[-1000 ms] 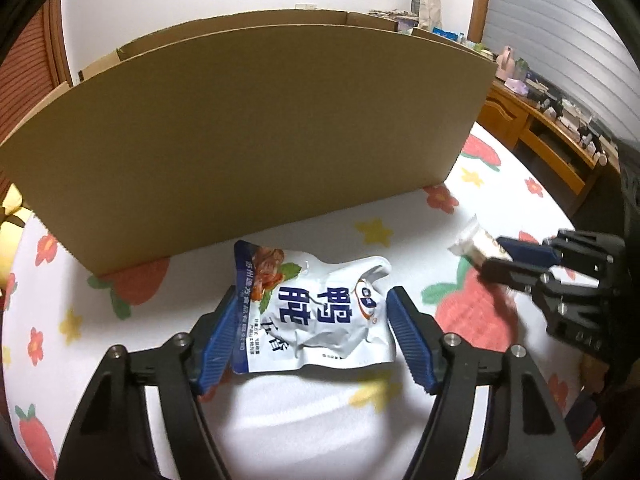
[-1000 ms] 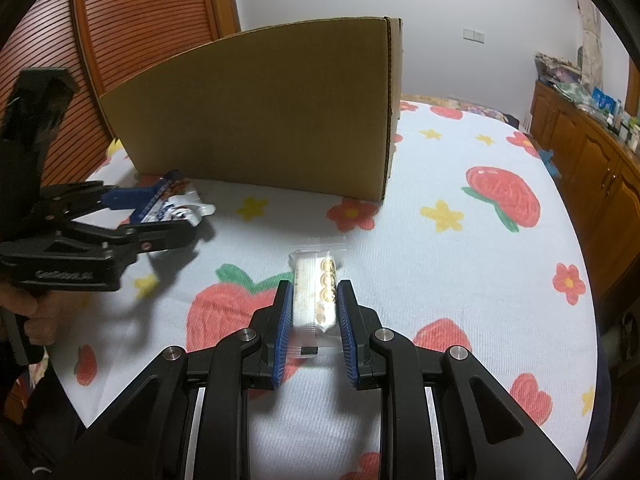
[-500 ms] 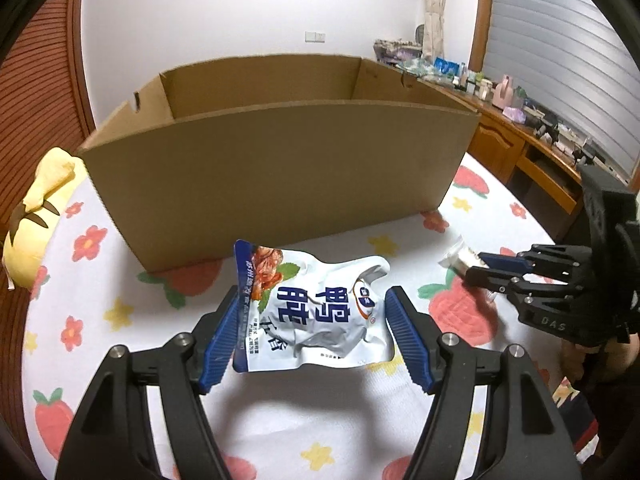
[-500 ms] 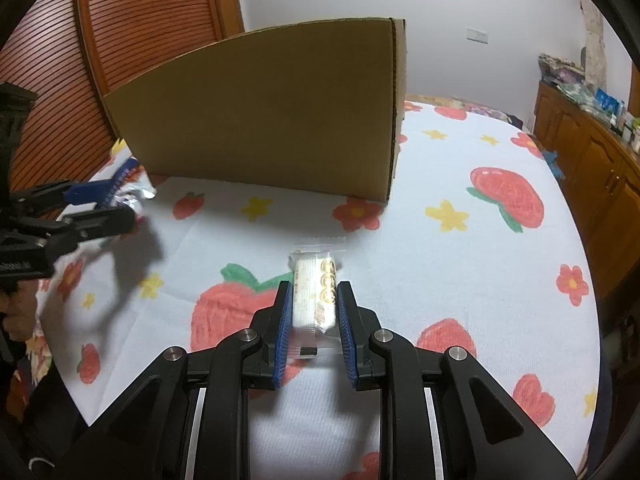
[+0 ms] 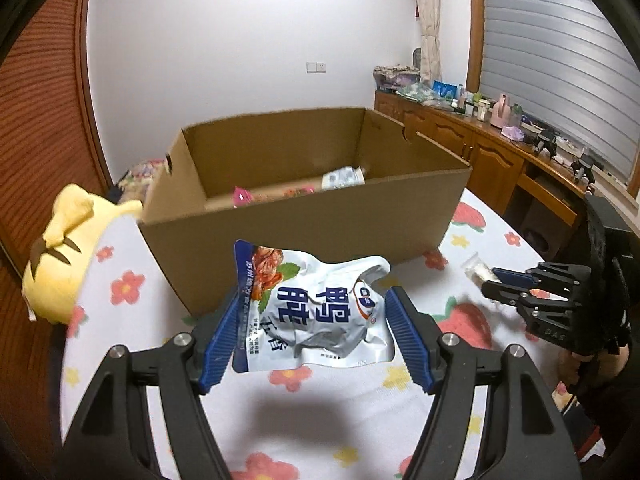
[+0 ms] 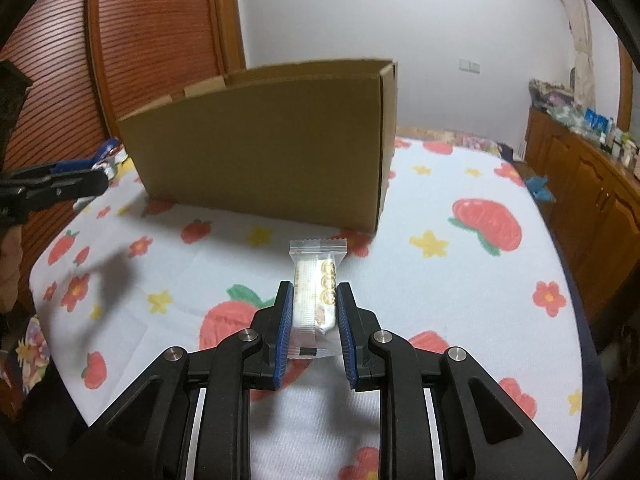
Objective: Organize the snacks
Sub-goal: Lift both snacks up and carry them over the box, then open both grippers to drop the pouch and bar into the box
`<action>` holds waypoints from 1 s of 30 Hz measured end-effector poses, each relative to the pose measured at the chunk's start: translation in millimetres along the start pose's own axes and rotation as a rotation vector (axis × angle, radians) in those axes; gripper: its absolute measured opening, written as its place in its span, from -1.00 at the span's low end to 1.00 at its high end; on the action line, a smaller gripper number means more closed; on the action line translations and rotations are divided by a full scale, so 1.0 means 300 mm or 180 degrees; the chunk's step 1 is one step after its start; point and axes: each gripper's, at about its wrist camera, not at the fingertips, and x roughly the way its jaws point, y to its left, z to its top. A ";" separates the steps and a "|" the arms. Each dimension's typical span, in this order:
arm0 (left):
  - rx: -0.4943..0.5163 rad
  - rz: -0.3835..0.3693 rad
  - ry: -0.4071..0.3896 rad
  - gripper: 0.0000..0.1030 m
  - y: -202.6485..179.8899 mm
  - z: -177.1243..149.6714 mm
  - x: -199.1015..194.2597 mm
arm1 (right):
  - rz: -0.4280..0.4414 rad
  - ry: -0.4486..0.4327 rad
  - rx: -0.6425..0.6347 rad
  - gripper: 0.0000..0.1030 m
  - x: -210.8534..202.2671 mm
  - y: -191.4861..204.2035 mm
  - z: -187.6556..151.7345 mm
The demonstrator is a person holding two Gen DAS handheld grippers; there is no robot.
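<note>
Two claws each pinch a snack above the strawberry-print bench (image 5: pixel 352 412): the left claw (image 5: pixel 316 334) clamps a crumpled white pouch (image 5: pixel 316 312) before the cardboard box (image 5: pixel 304 216). Inside the box, packets (image 5: pixel 280 194) are mostly hidden by its wall. Rightward, the right claw (image 6: pixel 313 334) squeezes a clear-wrapped wafer bar (image 6: pixel 316 284).

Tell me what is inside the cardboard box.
In the left wrist view, the cardboard box is open-topped. Over its near wall show a white packet and pink and red wrappers lying toward the back. The near wall hides the rest of the floor.
</note>
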 end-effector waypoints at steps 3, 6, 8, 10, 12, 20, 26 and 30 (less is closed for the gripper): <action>0.0026 0.0049 -0.0065 0.38 0.017 0.037 -0.010 | 0.0017 -0.0087 0.0035 -0.62 -0.029 -0.020 0.025; 0.0029 0.0075 -0.0134 0.38 0.035 0.083 -0.012 | 0.0063 -0.0231 0.0025 -0.62 -0.074 -0.020 0.088; 0.0042 0.0091 -0.0176 0.39 0.043 0.119 -0.005 | 0.0092 -0.0326 -0.0038 -0.62 -0.102 -0.008 0.149; 0.0047 0.0095 -0.0194 0.39 0.049 0.147 0.011 | 0.0122 -0.0387 -0.0108 -0.62 -0.114 0.005 0.206; 0.0043 0.0099 -0.0210 0.39 0.058 0.183 0.036 | 0.0161 -0.0434 -0.0189 -0.62 -0.118 0.021 0.259; -0.0001 0.0120 -0.0197 0.39 0.098 0.265 0.141 | 0.0239 -0.0462 -0.0304 -0.61 -0.016 0.048 0.423; -0.0075 0.0193 -0.0178 0.39 0.147 0.294 0.203 | 0.0208 -0.0407 -0.0233 -0.61 0.065 0.041 0.478; -0.0109 0.0214 -0.0158 0.39 0.168 0.307 0.231 | 0.0220 -0.0381 -0.0196 -0.61 0.103 0.040 0.510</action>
